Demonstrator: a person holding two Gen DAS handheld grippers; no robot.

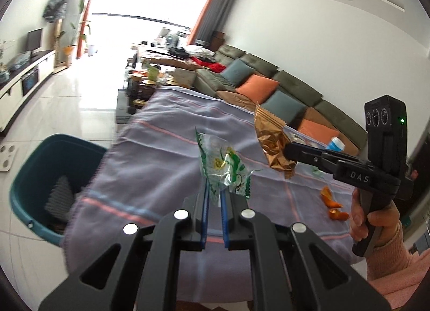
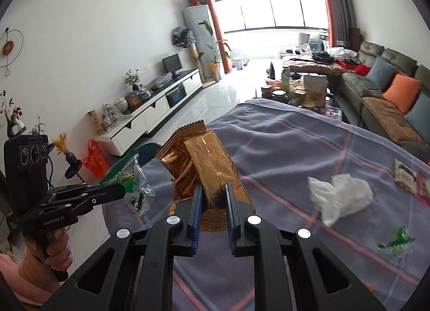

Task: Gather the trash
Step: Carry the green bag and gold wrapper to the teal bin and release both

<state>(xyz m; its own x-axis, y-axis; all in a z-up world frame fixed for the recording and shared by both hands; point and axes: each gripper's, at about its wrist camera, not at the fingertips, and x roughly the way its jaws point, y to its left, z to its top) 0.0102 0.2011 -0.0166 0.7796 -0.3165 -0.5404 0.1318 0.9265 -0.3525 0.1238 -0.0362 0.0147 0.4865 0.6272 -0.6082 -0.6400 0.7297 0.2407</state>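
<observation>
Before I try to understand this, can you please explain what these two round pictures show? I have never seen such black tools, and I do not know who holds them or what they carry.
There is no robot here. A person holds one hand tool in each hand, and each tool has a wide camera looking along its tongs. One picture comes from the left tool, the other from the right.

The left tongs are shut on a green and clear candy wrapper. The right tongs are shut on a gold snack wrapper.

Below them is a table under a grey-purple cloth. On it lie a crumpled white tissue, a small green wrapper and orange peel. A teal bin stands on the floor beside the table, probably for the trash.
</observation>
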